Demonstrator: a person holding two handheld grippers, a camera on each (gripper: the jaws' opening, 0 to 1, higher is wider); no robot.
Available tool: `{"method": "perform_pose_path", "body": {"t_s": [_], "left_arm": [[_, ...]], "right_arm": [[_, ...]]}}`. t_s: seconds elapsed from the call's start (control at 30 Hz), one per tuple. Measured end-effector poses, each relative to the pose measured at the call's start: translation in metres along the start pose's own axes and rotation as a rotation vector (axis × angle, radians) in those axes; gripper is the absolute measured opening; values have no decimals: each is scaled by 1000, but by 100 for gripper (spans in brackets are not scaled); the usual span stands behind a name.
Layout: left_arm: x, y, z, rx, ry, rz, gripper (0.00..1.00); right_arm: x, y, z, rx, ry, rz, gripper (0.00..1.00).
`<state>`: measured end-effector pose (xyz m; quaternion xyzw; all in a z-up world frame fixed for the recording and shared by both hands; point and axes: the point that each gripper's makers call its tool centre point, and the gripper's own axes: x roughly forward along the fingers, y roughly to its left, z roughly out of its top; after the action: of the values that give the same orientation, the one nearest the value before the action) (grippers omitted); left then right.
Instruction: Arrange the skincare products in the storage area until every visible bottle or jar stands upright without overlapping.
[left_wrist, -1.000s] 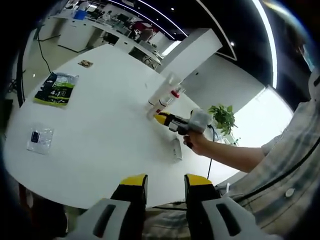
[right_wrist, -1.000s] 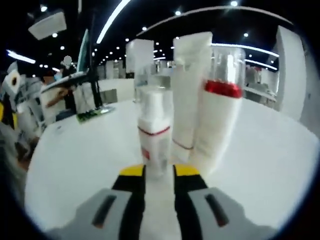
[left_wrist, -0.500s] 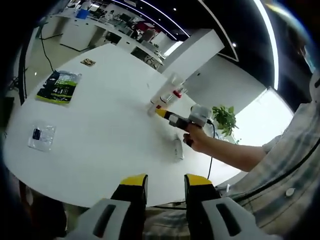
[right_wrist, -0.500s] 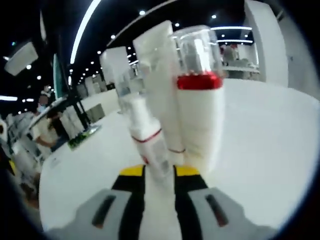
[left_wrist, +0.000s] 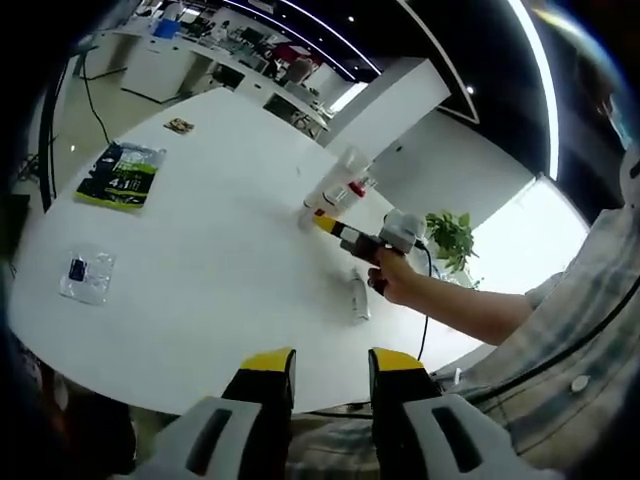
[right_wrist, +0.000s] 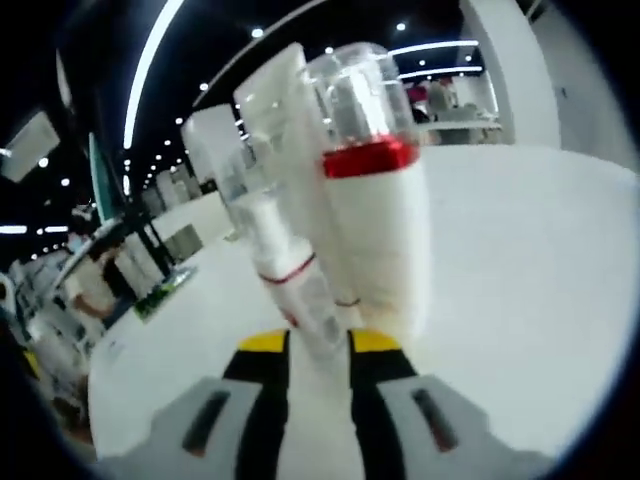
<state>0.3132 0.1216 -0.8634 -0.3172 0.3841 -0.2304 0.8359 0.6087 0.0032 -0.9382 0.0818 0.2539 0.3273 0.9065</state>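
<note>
Three white skincare containers stand close together on the white table (left_wrist: 200, 250): a small pump bottle (right_wrist: 295, 290) with a red line and clear cap, a larger bottle (right_wrist: 375, 230) with a red ring and clear cap, and a tall tube (right_wrist: 280, 120) behind them. My right gripper (right_wrist: 318, 345) is shut on the small pump bottle near its base; that bottle leans left in the view. In the left gripper view the cluster (left_wrist: 335, 190) sits mid-table with the right gripper (left_wrist: 340, 230) held by a hand at it. Another white tube (left_wrist: 358, 297) lies flat nearer the edge. My left gripper (left_wrist: 328, 365) hangs open over the near edge.
A green packet (left_wrist: 118, 175), a small clear bag (left_wrist: 85, 275) and a small card (left_wrist: 180, 126) lie on the left part of the table. A person's arm in a plaid sleeve (left_wrist: 560, 320) reaches in from the right. A potted plant (left_wrist: 450, 235) stands beyond the table.
The right gripper view has rolled and closed in, so the bottles look larger and more tilted. In the left gripper view the right gripper has edged slightly toward the cluster.
</note>
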Motion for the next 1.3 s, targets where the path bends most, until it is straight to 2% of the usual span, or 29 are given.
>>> {"method": "perform_pose_path", "body": {"t_s": [0.1,0.2,0.3,0.37,0.53,0.67,0.97,1.13,1.3], "left_arm": [[4,-3,-1,8,10,-12,30],[7,-3,-2,15,20,-22,30],[14,-5,-2,17,27,-41,29],[18,-7,-2,20,32,-51,29],[30,-14,4,46,42,-86,29],[43,-20,11,63,40,-113,29],[66,-37,19,109,52,-173,29],[74,-40,15,121,71,-194,29],[75,-41,16,125,71,-197,28]], "right_arm": [[-8,2,3,-9,-12,15,24],[-21,-3,6,9,-20,12,33],[-43,-12,12,106,-50,-11,43],[-56,-19,12,113,-57,-29,46],[-94,-35,2,159,-49,-83,48],[-115,-33,-13,165,-19,-99,48],[-140,-11,-49,187,69,-89,49],[-142,-7,-59,226,104,-93,49],[-141,4,-70,214,156,-79,47]]}}
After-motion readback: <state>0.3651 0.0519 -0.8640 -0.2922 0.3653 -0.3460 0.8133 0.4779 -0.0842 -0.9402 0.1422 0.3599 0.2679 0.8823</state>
